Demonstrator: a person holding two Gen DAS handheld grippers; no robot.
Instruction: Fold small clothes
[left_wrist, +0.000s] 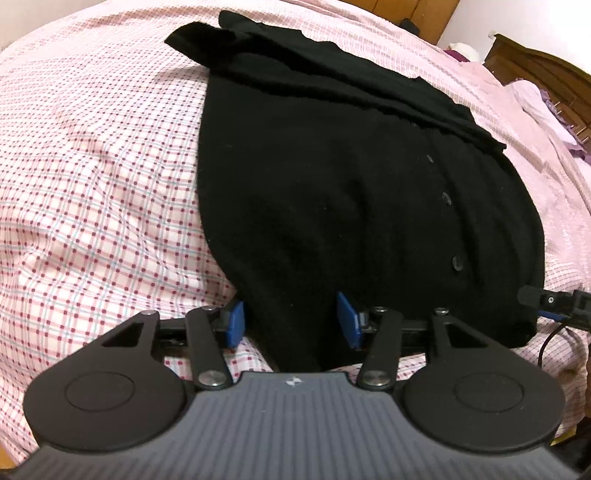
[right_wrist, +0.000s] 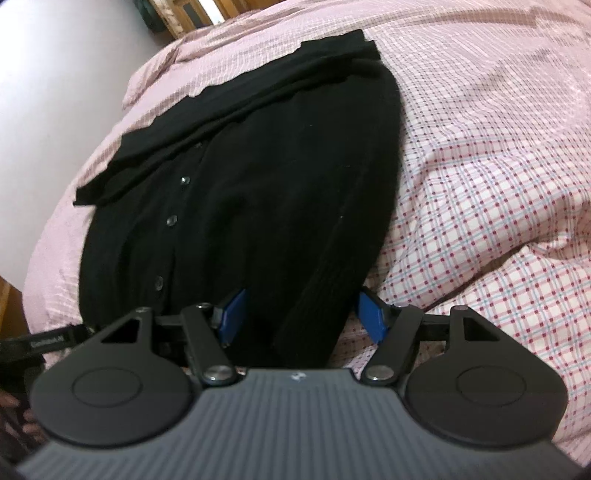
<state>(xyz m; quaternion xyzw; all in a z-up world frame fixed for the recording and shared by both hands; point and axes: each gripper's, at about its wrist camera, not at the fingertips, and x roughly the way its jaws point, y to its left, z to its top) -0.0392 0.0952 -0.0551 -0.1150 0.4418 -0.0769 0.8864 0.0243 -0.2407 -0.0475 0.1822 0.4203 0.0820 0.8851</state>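
Bed: pink-and-white checked sheet with red dots, soft and rumpled; brown wooden furniture beyond. Cardigan: black fine knit, ribbed hem, small dark buttons in a row, sleeves folded across its far end; lies flat on the sheet. Left gripper: blue pads parted, astride the near hem's corner, not pressing. Right gripper: blue pads likewise parted around the opposite ribbed corner, released.

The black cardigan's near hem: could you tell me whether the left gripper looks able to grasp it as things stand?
Probably yes: the left gripper already straddles the black cardigan hem on the checked bedsheet, with nothing in between.
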